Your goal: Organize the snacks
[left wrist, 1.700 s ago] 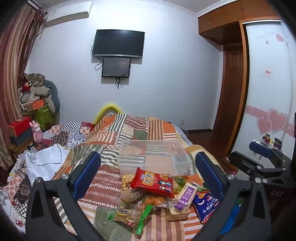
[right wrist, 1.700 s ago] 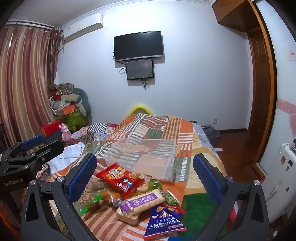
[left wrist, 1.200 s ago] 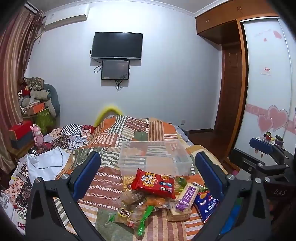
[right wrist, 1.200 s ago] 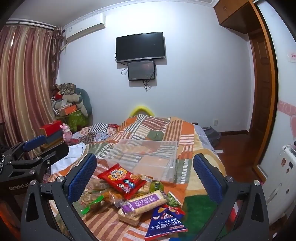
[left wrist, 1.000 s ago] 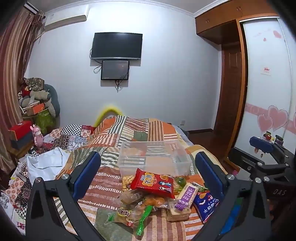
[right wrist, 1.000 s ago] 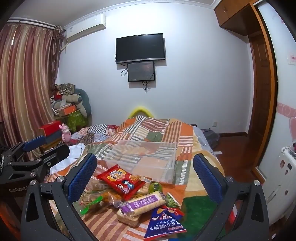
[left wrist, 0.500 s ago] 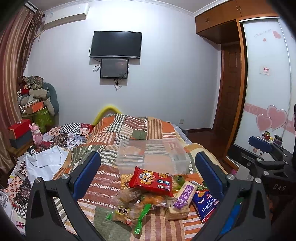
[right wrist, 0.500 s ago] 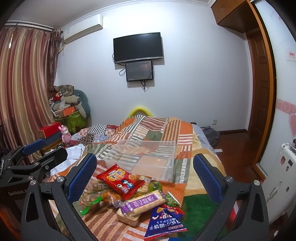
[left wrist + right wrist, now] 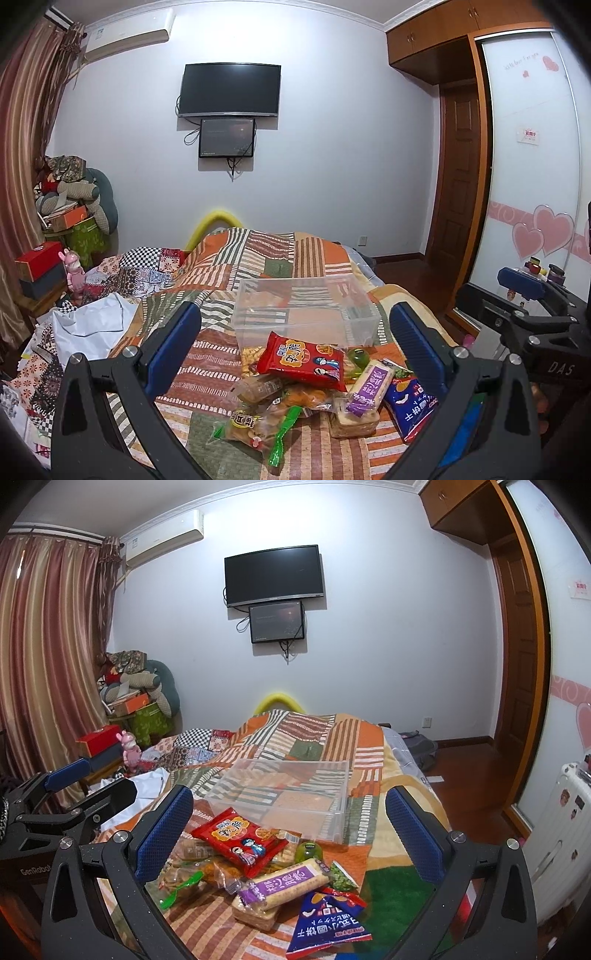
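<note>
Blue ribbed fingers (image 9: 173, 345), crinkly packets (image 9: 301, 360)

Your left gripper (image 9: 295, 345): matt black plastic arms, ribbed blue pads (image 9: 173, 341), bright metal screws. Your right gripper (image 9: 290, 829): same build. Clear smooth plastic bin (image 9: 303, 312), slightly glossy, on the patchwork cloth quilt (image 9: 258, 266), soft and matt. Glossy red foil snack bag (image 9: 303, 360); shiny blue snack packet (image 9: 327, 921); purple-labelled clear-film cracker pack (image 9: 284, 888). Polished wooden door (image 9: 458, 177).
</note>
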Demonstrator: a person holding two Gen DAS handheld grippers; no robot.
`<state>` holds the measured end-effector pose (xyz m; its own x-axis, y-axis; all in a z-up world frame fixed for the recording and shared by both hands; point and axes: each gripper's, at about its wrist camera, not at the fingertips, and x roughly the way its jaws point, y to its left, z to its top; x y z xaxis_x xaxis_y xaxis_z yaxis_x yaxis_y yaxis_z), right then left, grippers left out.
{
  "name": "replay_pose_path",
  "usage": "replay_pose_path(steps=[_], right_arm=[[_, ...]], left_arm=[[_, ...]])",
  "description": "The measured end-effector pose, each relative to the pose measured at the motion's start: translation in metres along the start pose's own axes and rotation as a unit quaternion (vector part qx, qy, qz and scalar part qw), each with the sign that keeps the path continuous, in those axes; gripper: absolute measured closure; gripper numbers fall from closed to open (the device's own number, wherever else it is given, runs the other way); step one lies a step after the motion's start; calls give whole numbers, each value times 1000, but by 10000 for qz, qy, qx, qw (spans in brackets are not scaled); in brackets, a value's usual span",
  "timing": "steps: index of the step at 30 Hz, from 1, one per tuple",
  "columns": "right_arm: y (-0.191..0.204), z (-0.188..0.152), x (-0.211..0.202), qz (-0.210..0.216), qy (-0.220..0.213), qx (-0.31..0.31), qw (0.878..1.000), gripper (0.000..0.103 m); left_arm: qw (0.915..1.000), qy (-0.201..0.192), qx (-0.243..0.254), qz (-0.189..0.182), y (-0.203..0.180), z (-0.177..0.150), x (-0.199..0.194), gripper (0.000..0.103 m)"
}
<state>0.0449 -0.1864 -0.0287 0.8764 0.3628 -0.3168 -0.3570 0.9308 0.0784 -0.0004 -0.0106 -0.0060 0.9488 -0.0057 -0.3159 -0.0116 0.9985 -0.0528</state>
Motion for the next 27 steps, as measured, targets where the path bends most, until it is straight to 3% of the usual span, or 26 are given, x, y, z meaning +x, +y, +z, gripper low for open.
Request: replay_pose_path(steps=[27], right_arm=[[0,0,-2,41,-8,17,10000,0]], left_arm=[[10000,-18,7,1,0,-1,-3,0]])
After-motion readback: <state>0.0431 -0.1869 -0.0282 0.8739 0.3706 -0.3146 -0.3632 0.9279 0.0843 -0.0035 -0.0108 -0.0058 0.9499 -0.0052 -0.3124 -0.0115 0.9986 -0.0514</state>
